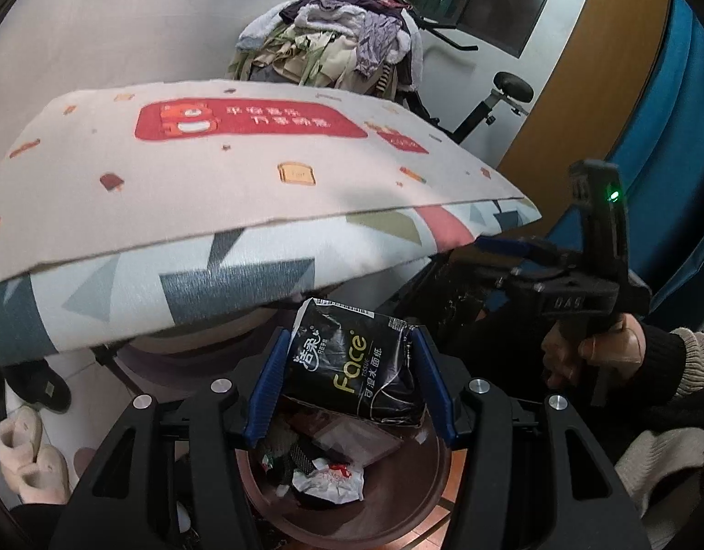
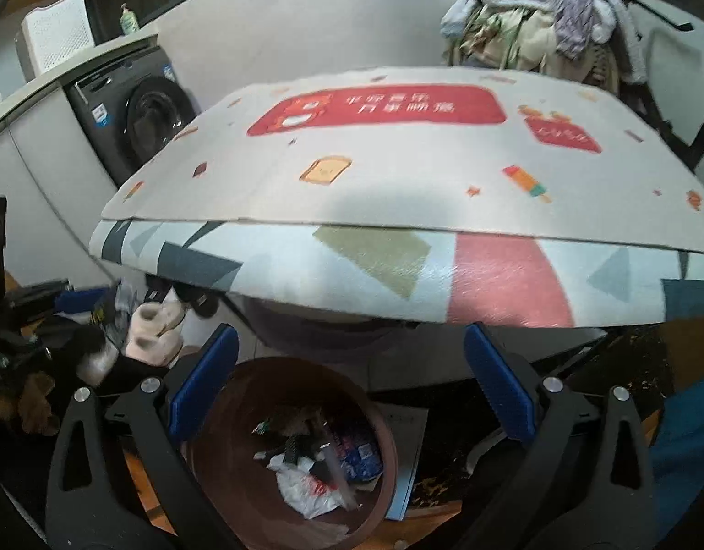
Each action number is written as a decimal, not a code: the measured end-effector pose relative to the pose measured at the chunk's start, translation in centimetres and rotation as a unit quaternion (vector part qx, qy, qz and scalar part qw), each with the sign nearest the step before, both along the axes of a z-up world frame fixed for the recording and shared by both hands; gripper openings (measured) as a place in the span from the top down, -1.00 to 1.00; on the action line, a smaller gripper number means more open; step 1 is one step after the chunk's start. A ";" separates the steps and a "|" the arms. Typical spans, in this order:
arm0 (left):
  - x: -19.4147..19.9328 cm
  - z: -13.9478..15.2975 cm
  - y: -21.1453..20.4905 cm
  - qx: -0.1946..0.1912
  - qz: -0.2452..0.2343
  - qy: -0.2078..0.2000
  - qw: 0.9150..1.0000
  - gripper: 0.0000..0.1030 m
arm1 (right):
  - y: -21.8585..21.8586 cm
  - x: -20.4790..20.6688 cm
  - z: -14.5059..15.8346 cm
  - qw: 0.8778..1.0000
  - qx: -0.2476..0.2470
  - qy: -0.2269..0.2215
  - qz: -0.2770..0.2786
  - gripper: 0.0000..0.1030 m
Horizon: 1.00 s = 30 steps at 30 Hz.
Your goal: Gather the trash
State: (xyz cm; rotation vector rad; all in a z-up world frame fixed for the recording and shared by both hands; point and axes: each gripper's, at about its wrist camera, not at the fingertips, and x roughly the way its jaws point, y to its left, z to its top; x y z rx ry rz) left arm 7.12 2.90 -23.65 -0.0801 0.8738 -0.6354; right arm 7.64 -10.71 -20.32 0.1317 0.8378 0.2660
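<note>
The left gripper (image 1: 349,385) is clamped on a black tissue pack (image 1: 352,366), its blue pads pressing the pack's two sides, and it holds the pack directly above the brown trash bin (image 1: 425,476), over the bin's far part, just near of the table's hanging cloth (image 1: 214,270). The pack's long axis runs away from the camera, between the fingers, so it should drop straight into the bin, which already holds a crumpled white wrapper (image 1: 329,486) and other scraps. The right gripper (image 2: 352,376) hovers over the same bin from the right with its fingers wide apart and nothing between them. The left hand is plainly the nearer one for the drop.
</note>
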 end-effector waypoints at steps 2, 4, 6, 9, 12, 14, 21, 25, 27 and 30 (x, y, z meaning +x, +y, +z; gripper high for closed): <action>0.1 -0.6 -0.2 0.006 0.000 0.008 1.000 -0.03 | 0.0 0.0 -0.1 1.000 -0.005 0.001 -0.005 -0.88; 0.2 -0.9 -0.3 0.008 -0.003 0.015 1.000 -0.03 | 0.1 0.1 -0.3 1.000 -0.006 0.003 -0.005 -0.88; 0.2 -1.1 -0.4 0.010 -0.005 0.020 1.000 -0.03 | 0.2 0.1 -0.3 1.000 -0.009 0.003 -0.004 -0.88; 0.2 -1.5 -0.8 0.016 -0.011 0.024 1.000 -0.03 | 0.5 -0.1 -0.2 1.000 -0.014 -0.001 0.000 -0.88; 0.1 -1.6 -1.2 0.025 -0.018 0.024 0.999 -0.06 | 0.7 -0.3 -0.2 1.000 -0.019 -0.002 0.003 -0.88; 0.1 -1.7 -1.6 0.031 -0.023 0.023 0.999 -0.09 | 0.8 -0.3 -0.2 1.000 -0.020 -0.003 0.003 -0.88; 0.0 -1.9 -2.0 0.045 -0.024 0.021 0.999 -0.70 | 0.9 -0.3 -0.2 1.000 -0.021 0.000 0.003 -0.88; 0.4 -2.1 -1.5 0.055 0.000 0.023 0.998 -0.84 | 1.0 -0.3 -0.3 1.000 -0.024 0.001 0.005 -0.88; 0.6 -2.2 -1.2 0.057 0.010 0.027 0.998 -0.85 | 1.0 -0.3 -0.3 1.000 -0.025 0.001 0.005 -0.88; 0.7 -2.2 -0.7 0.053 0.022 0.028 0.998 -0.86 | 1.1 -0.2 -0.3 1.000 -0.026 0.001 0.005 -0.88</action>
